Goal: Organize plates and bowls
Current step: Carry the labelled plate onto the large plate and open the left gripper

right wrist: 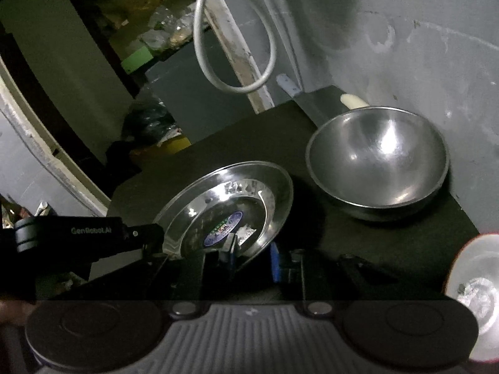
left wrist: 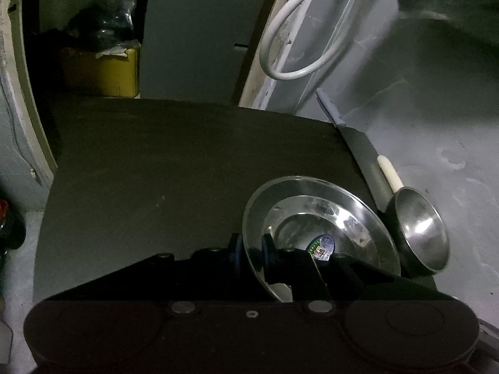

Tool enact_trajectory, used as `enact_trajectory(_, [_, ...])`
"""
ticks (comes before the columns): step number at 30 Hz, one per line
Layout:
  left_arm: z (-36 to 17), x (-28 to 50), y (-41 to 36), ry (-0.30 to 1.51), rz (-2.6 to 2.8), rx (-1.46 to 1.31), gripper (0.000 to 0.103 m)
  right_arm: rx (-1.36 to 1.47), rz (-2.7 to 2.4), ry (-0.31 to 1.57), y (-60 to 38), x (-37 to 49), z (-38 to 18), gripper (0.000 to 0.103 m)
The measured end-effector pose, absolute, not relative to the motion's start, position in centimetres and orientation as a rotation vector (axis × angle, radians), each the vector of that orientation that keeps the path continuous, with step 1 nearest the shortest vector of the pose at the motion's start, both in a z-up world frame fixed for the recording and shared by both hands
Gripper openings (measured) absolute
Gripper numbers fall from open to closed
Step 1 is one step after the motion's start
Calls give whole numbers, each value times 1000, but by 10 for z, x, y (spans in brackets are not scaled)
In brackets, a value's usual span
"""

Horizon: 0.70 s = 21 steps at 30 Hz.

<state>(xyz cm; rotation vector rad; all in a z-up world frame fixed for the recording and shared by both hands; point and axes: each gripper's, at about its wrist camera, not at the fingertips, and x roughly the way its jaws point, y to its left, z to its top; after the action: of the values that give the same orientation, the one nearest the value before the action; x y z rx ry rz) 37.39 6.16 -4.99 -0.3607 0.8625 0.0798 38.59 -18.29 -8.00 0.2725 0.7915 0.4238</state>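
Observation:
A shiny steel plate (left wrist: 321, 218) with a round sticker in its middle sits tilted over the dark tabletop (left wrist: 156, 171). My left gripper (left wrist: 252, 249) is shut on its left rim, one finger on each side of the edge. In the right wrist view the same plate (right wrist: 230, 199) is held at two places. The left gripper (right wrist: 152, 240) pinches its left edge, and my right gripper (right wrist: 252, 254) is shut on its near rim. A steel bowl (right wrist: 377, 162) stands upright behind and right of the plate, by the wall. In the left wrist view the bowl (left wrist: 418, 233) is just right of the plate.
A cream handle (left wrist: 389, 173) pokes out behind the bowl. A pale round dish (right wrist: 474, 296) shows at the right edge. A white cable loop (left wrist: 299, 31) hangs against the grey wall (left wrist: 436, 124). A yellow box (left wrist: 103, 68) stands beyond the table's far edge.

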Motion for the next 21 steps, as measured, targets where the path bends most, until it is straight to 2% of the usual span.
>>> enact_trajectory(13, [-12, 298, 59, 777, 50, -335, 14, 244, 466, 690, -191, 320, -48, 23])
enact_trajectory(21, [-6, 247, 60, 759, 48, -301, 16, 176, 500, 686, -185, 283, -35, 24])
